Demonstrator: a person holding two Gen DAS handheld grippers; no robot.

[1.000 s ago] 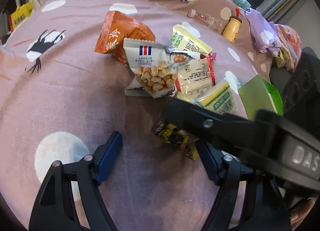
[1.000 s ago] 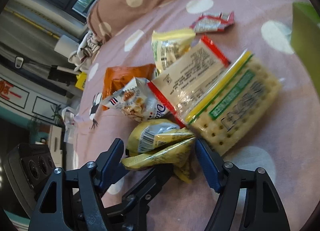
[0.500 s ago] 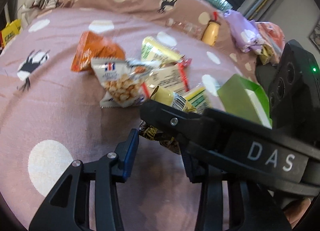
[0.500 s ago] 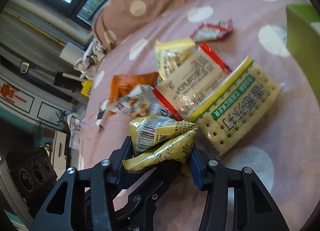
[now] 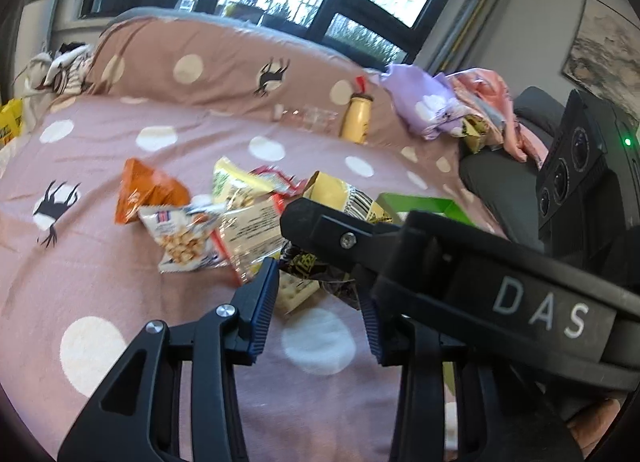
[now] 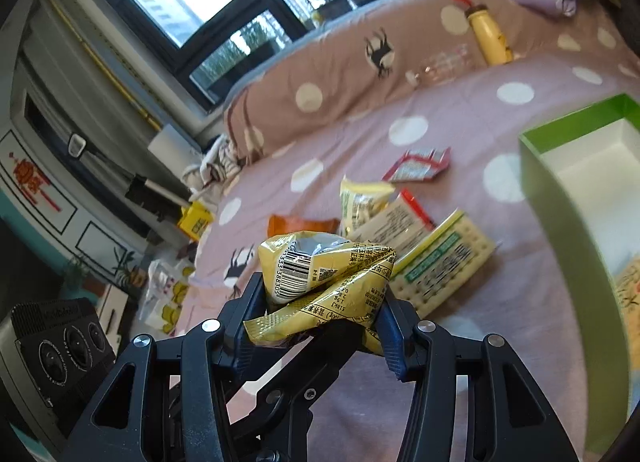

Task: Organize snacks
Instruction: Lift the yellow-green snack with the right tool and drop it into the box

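My right gripper (image 6: 316, 322) is shut on a crumpled yellow snack bag (image 6: 320, 274) and holds it above the bed. The same bag shows in the left wrist view (image 5: 344, 197), with the right gripper's black body crossing that view. My left gripper (image 5: 318, 302) is open and empty, low over the pink spotted bedspread (image 5: 120, 282). Several snack packs lie in a pile: an orange bag (image 5: 144, 191), a peanut bag (image 5: 182, 236), a red-edged pack (image 6: 390, 221) and a cracker pack (image 6: 444, 258). A green box (image 6: 560, 165) stands open at the right.
A yellow bottle (image 5: 358, 117) and a clear bottle (image 5: 308, 115) lie against the brown spotted pillow (image 5: 224, 61). A lilac cloth bundle (image 5: 424, 105) sits at the back right. A small red-white sachet (image 6: 418, 165) lies apart from the pile.
My right gripper closed on the yellow bag and lifted it off the bed. My left gripper's jaws narrowed somewhat and both views tilted up toward the window.
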